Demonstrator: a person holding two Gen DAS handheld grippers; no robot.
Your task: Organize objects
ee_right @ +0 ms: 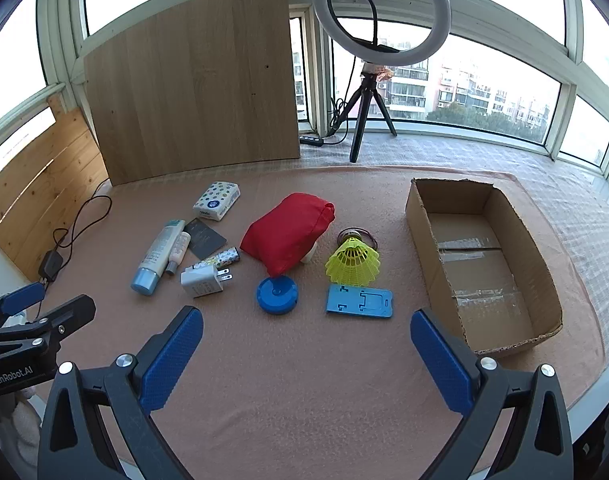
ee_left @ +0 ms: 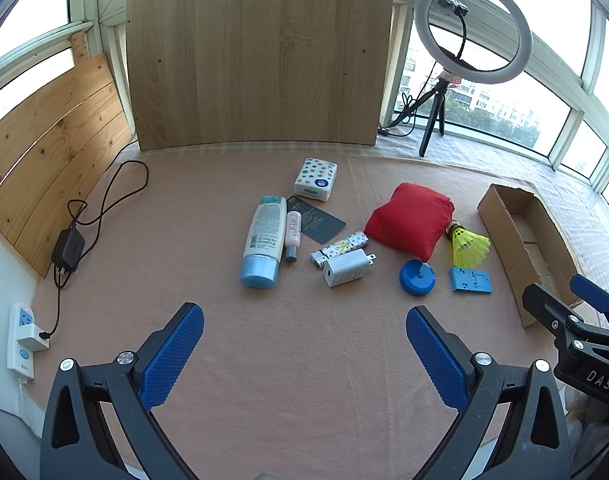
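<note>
Right gripper [ee_right: 306, 354], lower centre of frame: jaws spread, nothing held. Cardboard box [ee_right: 418, 216], right of frame: open, unfilled. Red pouch [ee_right: 284, 236], centre; blue phone stand [ee_right: 359, 301] below the yellow shuttlecock [ee_right: 353, 262].

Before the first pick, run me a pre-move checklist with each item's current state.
1. Left hand-held gripper open and empty: ok.
2. Right hand-held gripper open and empty: ok.
3. Cardboard box open on top, nothing loose seen inside: ok.
4. Blue phone stand lying flat, clear of its neighbours: ok.
5. Yellow shuttlecock free to lift: cannot tell; its tip sits against a dark ring.
6. Red pouch free to lift: not ok; it overlaps the blue round disc and a small white item.
</note>
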